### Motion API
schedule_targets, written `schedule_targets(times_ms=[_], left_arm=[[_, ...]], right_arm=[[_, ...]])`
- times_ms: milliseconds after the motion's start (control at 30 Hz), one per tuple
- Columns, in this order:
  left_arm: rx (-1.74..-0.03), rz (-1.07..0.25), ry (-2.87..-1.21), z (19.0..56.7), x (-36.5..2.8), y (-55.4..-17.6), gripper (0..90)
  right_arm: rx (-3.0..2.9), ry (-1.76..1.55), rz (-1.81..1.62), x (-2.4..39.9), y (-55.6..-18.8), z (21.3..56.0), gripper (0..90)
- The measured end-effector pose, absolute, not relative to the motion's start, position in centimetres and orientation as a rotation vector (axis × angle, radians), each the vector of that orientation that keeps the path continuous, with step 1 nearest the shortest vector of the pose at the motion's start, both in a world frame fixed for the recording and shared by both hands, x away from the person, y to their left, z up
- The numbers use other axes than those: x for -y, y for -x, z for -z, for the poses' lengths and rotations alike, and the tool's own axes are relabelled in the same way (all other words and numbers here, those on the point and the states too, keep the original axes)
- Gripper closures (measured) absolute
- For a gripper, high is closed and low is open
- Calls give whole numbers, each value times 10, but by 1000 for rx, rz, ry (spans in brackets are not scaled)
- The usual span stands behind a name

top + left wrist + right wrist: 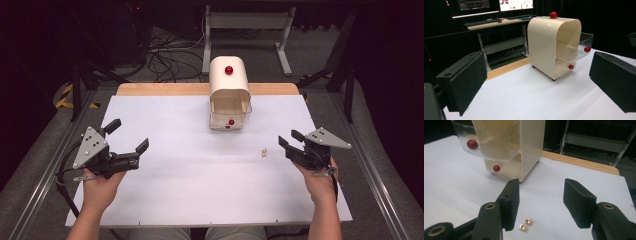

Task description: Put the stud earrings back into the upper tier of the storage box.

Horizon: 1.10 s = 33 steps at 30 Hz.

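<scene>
A cream box (pixel 229 85) with a rounded top and a red knob (pixel 228 70) stands at the far middle of the white table (pixel 200 175). Its clear upper drawer (pixel 584 47) is pulled out, with a red knob on the front; the lower drawer (pixel 499 170) sits in. Two small gold pieces (pixel 263 152) lie on the table right of the box. My right gripper (pixel 290 139) hovers just right of them, open, and they lie low between its jaws (pixel 526 224). My left gripper (pixel 129 136) is held at the table's left, open wide and empty, facing the box (pixel 549 47).
A strip of bare wood (pixel 160 89) runs along the table's far edge. Behind it stand a white desk frame (pixel 247 25) and loose cables on the floor. Monitors (pixel 474 5) glow on a desk beyond the box.
</scene>
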<state>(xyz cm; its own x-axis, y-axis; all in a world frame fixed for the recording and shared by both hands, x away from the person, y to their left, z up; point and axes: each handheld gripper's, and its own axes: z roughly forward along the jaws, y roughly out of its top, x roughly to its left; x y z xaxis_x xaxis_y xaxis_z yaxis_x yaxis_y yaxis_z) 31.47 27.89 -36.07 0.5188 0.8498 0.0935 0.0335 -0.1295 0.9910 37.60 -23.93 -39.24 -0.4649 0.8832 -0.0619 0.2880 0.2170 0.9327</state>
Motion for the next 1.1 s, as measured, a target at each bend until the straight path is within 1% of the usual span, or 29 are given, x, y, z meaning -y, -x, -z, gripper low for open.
schedule_targets(times_ms=[633, 1100], left_arm=[[-785, -845, -1550, 360, -279, -314, 21], [-785, -852, -1554, 359, -280, -314, 21]], right_arm=[[-2017, -1094, -1072, 219, -390, 418, 630], [-2085, -1101, -1014, 211, -397, 431, 681]])
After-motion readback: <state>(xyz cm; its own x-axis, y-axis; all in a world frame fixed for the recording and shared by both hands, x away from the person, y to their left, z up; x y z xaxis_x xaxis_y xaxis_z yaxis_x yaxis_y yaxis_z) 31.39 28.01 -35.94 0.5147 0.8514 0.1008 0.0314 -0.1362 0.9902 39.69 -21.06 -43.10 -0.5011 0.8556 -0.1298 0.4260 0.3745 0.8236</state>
